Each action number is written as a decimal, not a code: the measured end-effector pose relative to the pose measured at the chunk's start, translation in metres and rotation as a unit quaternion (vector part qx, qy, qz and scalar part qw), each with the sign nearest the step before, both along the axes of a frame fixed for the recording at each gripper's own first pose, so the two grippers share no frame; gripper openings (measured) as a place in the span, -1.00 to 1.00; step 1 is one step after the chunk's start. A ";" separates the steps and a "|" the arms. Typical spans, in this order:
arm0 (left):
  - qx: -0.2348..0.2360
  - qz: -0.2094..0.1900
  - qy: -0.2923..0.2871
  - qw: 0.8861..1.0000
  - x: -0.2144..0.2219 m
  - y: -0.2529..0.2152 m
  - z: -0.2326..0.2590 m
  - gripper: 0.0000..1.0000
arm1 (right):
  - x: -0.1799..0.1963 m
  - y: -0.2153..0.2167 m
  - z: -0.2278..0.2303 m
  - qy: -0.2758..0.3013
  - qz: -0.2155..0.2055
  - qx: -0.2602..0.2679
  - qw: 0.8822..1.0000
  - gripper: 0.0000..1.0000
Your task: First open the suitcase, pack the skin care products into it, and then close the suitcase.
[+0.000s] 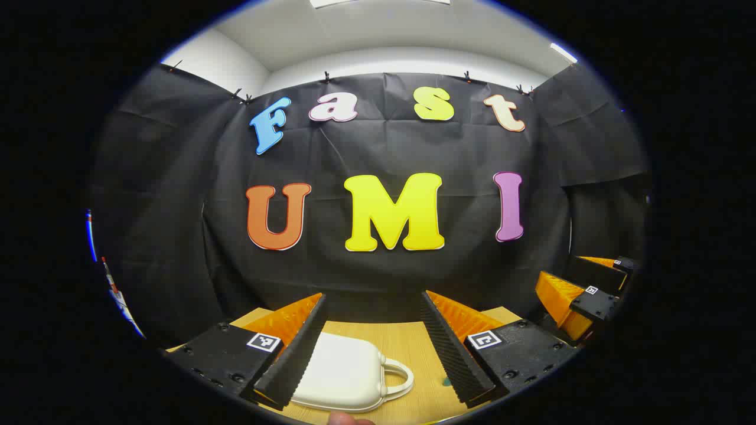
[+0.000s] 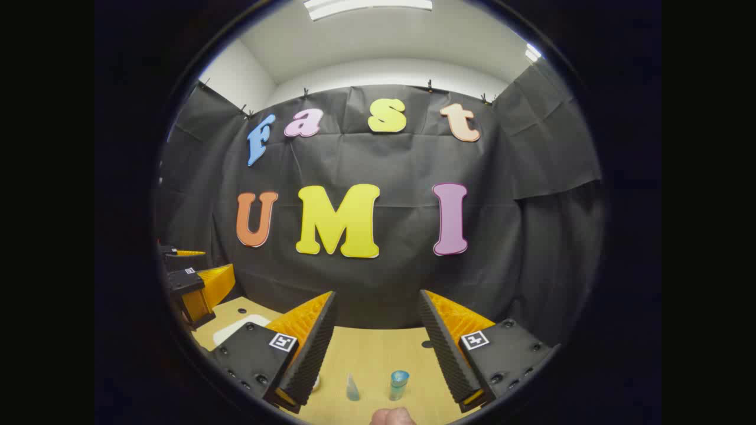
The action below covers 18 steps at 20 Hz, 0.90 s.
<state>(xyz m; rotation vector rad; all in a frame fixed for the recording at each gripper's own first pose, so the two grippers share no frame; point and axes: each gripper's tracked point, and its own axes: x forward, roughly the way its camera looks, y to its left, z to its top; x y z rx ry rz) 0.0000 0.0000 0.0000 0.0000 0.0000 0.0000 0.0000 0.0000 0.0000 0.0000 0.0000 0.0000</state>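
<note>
A small white suitcase point(image 1: 348, 373) with a loop handle lies closed on the wooden table point(image 1: 407, 336), below and between the fingers of my left gripper point(image 1: 372, 345), which is open and holds nothing. The suitcase's corner point(image 2: 242, 327) also appears at the left of the right gripper view. My right gripper point(image 2: 375, 342) is open above the table point(image 2: 378, 348). Under it stand two skin care items: a small clear pointed bottle point(image 2: 352, 388) and a blue-capped tube point(image 2: 398, 383). Something pale point(image 2: 316, 383) peeks from behind the right gripper's left finger.
The right gripper point(image 1: 585, 295) shows at the right edge of the left gripper view, and the left gripper point(image 2: 198, 286) at the left edge of the right gripper view. A fingertip point(image 2: 391, 417) shows at the bottom. Black cloth wall stands behind the table.
</note>
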 end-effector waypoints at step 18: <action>0.012 0.014 -0.011 1.000 0.005 0.001 0.008 0.96 | 0.018 0.014 -0.007 0.003 0.015 0.007 1.000 0.63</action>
